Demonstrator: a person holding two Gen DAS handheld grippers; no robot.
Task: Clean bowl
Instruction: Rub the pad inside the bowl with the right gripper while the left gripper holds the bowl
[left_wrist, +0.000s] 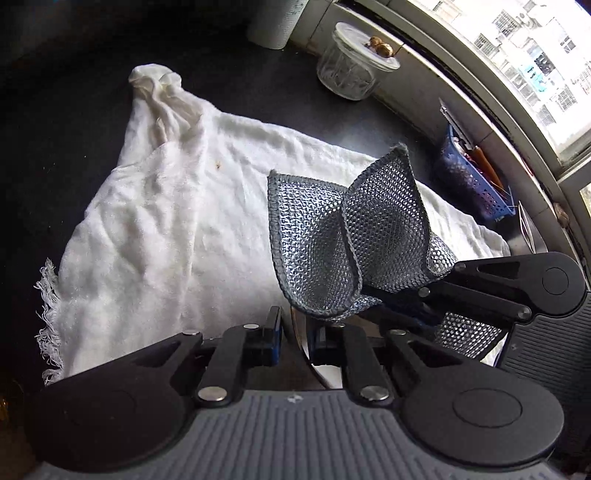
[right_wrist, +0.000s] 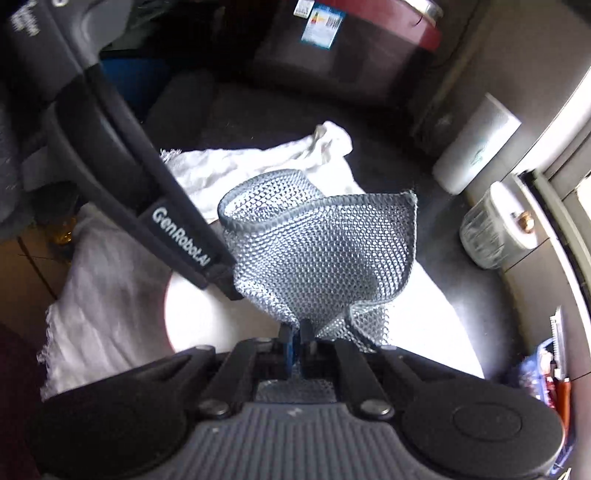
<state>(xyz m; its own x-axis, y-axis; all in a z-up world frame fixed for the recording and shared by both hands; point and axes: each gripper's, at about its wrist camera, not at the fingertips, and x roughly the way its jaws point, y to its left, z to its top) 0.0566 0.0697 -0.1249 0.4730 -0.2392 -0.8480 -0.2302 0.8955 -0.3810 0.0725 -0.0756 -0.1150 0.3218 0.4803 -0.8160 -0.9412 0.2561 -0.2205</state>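
Left wrist view: the left tool (left_wrist: 295, 334) pinches a bowl (left_wrist: 301, 332) rim at lower centre, above a white towel (left_wrist: 166, 206). The right tool (left_wrist: 413, 295), lower right, clamps a mesh scrubbing cloth (left_wrist: 343, 236).

Right wrist view: the right tool (right_wrist: 295, 332), fingers nearly together, grips the mesh scrubbing cloth (right_wrist: 317, 251) at centre; the white bowl (right_wrist: 199, 317) sits lower left, the left tool (right_wrist: 225, 277) on its rim.

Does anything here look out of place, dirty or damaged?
Two small things. The white towel has a small brown spot near its far end, and its near left edge is frayed into loose threads. Its far corner is bunched up. The mesh scrubbing cloth, held in the right tongs, looks intact.
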